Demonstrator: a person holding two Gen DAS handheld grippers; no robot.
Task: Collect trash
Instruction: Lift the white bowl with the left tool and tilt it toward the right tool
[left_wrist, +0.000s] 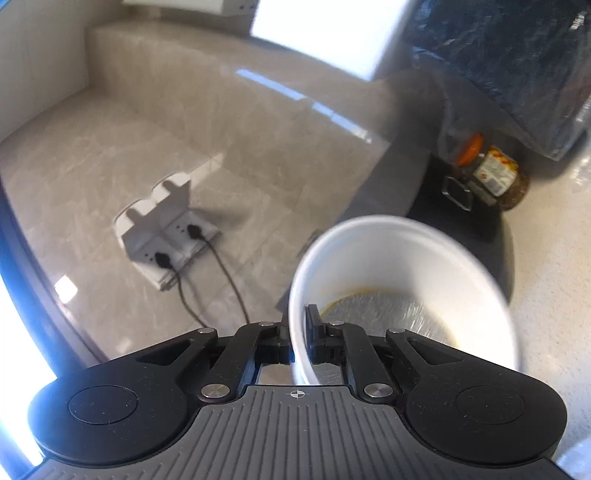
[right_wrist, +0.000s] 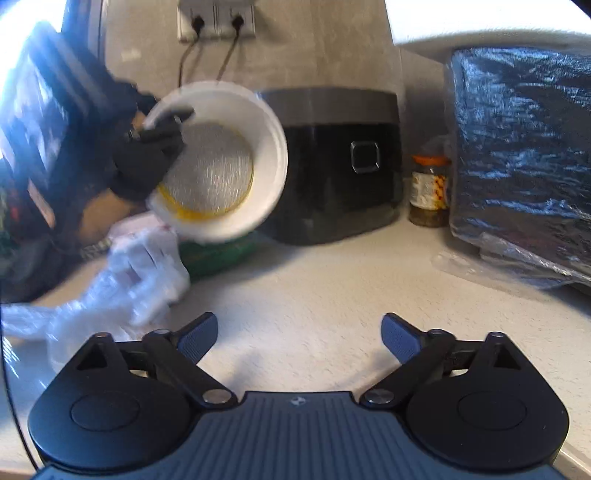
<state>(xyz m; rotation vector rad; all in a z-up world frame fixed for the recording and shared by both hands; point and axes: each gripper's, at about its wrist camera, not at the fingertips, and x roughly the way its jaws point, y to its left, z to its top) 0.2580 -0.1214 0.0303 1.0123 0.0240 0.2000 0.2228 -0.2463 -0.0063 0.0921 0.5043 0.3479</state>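
1. Left gripper clamped on the wall of the white paper bowl, held tipped in the air; yellow residue ring inside.
2. Only the right wrist view shows crumpled clear plastic on the counter, left of the right gripper, jaws wide, nothing between.
3. Behind: wall sockets, black rice cooker, orange-lidded jar, foil-wrapped block.

Grey marble wall, pale counter

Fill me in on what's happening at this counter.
Someone is clearing trash with two handheld grippers. The left gripper is shut on the wall of a white bowl, lifted and tipped on its side with yellow residue inside. The right gripper is open and holds nothing, over the counter. A clear plastic bag lies crumpled to its left.
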